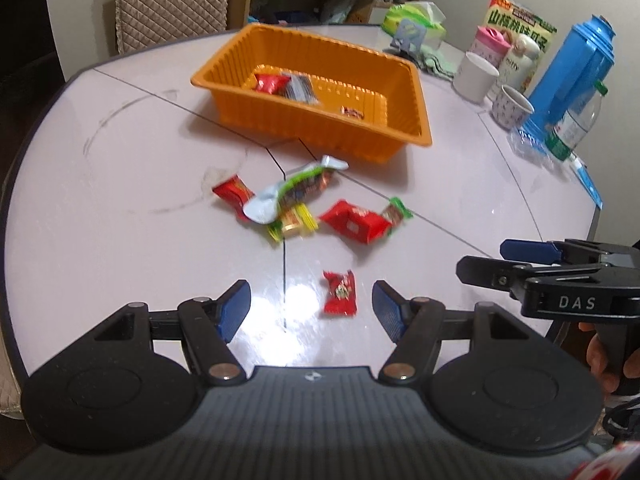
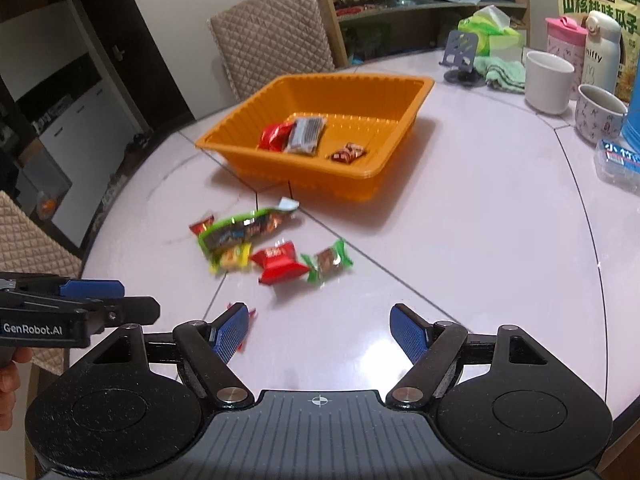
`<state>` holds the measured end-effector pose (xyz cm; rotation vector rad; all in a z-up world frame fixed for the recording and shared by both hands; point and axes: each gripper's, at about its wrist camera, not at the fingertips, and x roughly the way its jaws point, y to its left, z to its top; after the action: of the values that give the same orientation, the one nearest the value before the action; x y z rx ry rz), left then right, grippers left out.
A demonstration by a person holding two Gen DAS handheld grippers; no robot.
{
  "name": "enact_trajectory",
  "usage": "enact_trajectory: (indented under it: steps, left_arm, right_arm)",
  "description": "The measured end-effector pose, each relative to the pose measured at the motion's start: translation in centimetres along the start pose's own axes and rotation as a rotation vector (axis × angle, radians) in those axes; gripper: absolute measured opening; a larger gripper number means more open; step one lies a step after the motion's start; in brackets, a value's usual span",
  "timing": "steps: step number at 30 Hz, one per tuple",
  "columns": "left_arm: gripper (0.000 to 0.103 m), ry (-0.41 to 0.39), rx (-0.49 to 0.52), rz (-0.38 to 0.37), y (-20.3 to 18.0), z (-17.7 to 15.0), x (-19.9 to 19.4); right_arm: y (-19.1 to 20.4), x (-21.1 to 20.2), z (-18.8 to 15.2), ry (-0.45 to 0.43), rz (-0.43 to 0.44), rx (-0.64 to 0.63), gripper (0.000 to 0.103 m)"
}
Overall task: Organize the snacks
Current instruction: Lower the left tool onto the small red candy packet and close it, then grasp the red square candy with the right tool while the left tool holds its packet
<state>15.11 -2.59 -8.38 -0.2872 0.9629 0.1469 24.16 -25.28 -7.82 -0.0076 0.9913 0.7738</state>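
both grippers hang low over the near edge of the pale round table, side by side, and neither grasps anything. left gripper has its blue pads spread wide apart, and a small red snack packet lies flat on the table in the gap between them, closer to the right pad and touching neither. right gripper is spread just as wide with bare table between its pads; the same red packet peeks out from behind its left pad in the right wrist view.

a little farther out, near the middle of the table, sits a loose cluster of snacks: a long green and silver wrapper lying slantwise, a red packet at its left end, a yellow candy tucked under its near side, a bigger red packet to the right, and a green-ended candy just beside that one on the right.

farther still stands the orange tray, resting on the table. inside it lie a red packet with a grey packet overlapping it, and a small dark candy apart to the right.

along the far right edge stand a white cup, a patterned mug, a blue thermos and a clear water bottle.
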Motion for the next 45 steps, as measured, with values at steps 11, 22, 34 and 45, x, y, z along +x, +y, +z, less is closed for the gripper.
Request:
enact_trajectory:
  steps: [11,22,34,45]
  left_arm:
    - [0.06,0.026,0.05,0.014,-1.1,-1.3,2.3]
    - [0.056,0.043,0.082,0.003,-1.7,-0.8,5.0]
    - [0.043,0.07,0.109,0.005,-2.3,-0.1,7.7]
    - [0.024,0.07,0.15,0.005,-2.3,-0.1,8.4]
  right_arm:
    - [-0.6,1.7,-1.1,0.046,-0.039,0.01,0.078]
    - [-1.4,2.6,-1.0,0.053,-0.044,0.032,0.078]
    - [-1.9,3.5,-0.6,0.07,-0.045,0.05,0.078]
    - [-1.9,4.0,-0.2,0.076,-0.033,0.049,0.077]
